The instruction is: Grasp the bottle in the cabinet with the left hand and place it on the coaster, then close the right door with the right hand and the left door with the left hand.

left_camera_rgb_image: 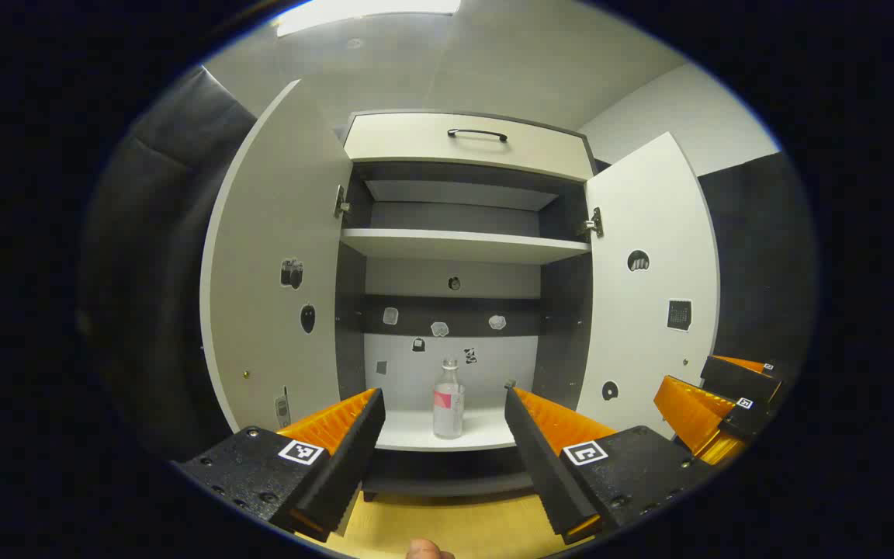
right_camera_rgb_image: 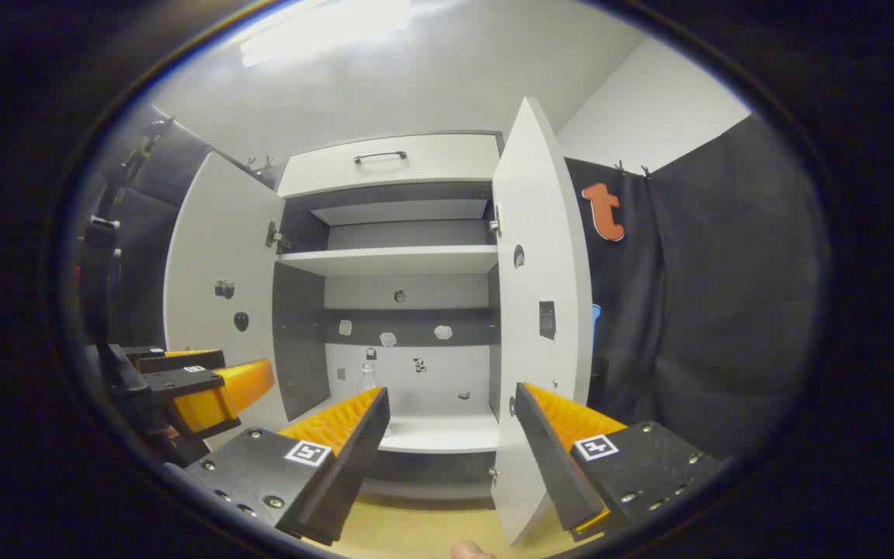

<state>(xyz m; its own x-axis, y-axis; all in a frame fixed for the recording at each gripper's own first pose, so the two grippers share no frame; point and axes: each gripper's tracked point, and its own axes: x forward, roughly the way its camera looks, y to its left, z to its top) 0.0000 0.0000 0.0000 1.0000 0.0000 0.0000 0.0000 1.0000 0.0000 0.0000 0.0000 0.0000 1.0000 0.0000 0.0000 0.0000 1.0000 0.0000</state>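
Standing alone on the lowest shelf [left_camera_rgb_image: 486, 435] of the open cabinet [left_camera_rgb_image: 466, 147], one clear bottle [left_camera_rgb_image: 448, 400] with a pink label sits upright, framed between the two fingers of the left gripper [left_camera_rgb_image: 444, 404], whose jaws are spread wide and touch nothing. Count the doors: two, both swung open, the left door [left_camera_rgb_image: 276, 279] and the right door [left_camera_rgb_image: 649, 287], each carrying a few small stickers. Up top is one drawer front with a single dark handle [left_camera_rgb_image: 478, 134], and below it two shelves, the upper shelf [left_camera_rgb_image: 462, 244] and the lower one holding the bottle. Several small stickers dot the back panel [left_camera_rgb_image: 451, 318]. Off to the right edge of the left gripper view, the right gripper [left_camera_rgb_image: 715, 404] pokes in, well apart from the bottle. Over in the right gripper view, that right gripper has its two fingers parted wide too, holding nothing, with the edge of the right door rising just beyond its right finger; the bottle peeks out above the left finger, near the cabinet's back. A strip of wooden table [left_camera_rgb_image: 447, 528] runs beneath the cabinet.
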